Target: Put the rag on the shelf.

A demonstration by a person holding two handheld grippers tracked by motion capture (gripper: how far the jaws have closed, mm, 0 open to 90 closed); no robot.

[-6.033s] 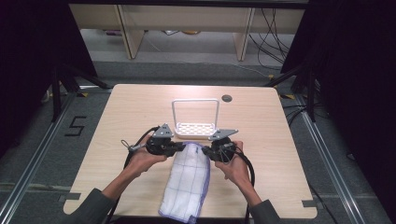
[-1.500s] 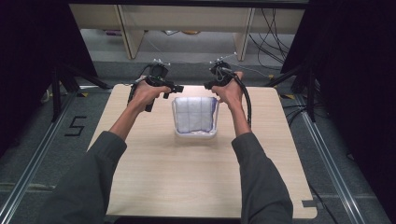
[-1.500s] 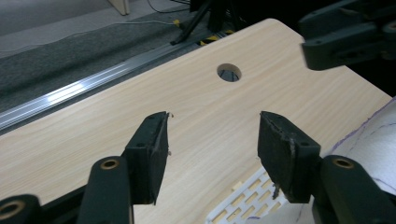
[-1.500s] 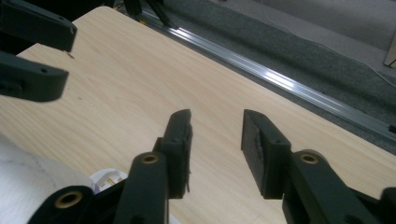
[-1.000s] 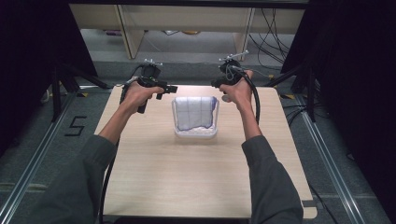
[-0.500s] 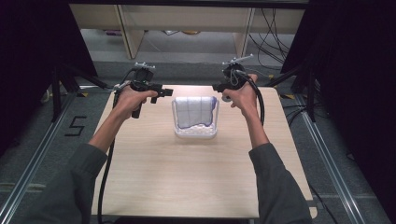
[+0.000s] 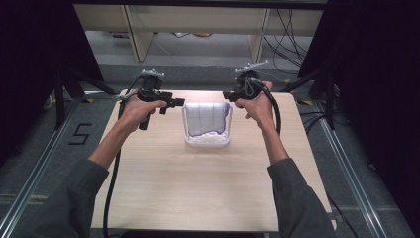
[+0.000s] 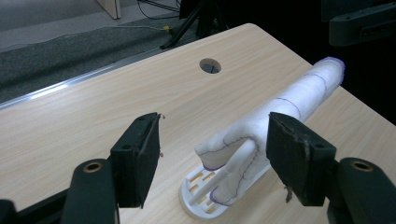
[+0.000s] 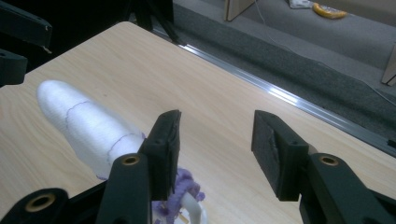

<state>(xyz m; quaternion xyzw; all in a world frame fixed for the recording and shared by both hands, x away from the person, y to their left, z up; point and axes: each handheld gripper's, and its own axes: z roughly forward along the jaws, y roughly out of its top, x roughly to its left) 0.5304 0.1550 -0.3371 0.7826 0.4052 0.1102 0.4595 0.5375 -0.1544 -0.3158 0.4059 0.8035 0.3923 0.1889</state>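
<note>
1. The wooden worktop lies bare on the person's side.
2. The white towel with purple lines hangs draped over the white rack; hanging looks done.
3. The left tool and right tool flank it, jaws apart, holding nothing; only pulling away seems left.

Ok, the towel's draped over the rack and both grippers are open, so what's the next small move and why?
Probably draw both grippers back toward the near edge. The towel hangs over the white rack on its own, and the left gripper and right gripper stand open beside it, holding nothing, so little seems left to adjust.
</note>
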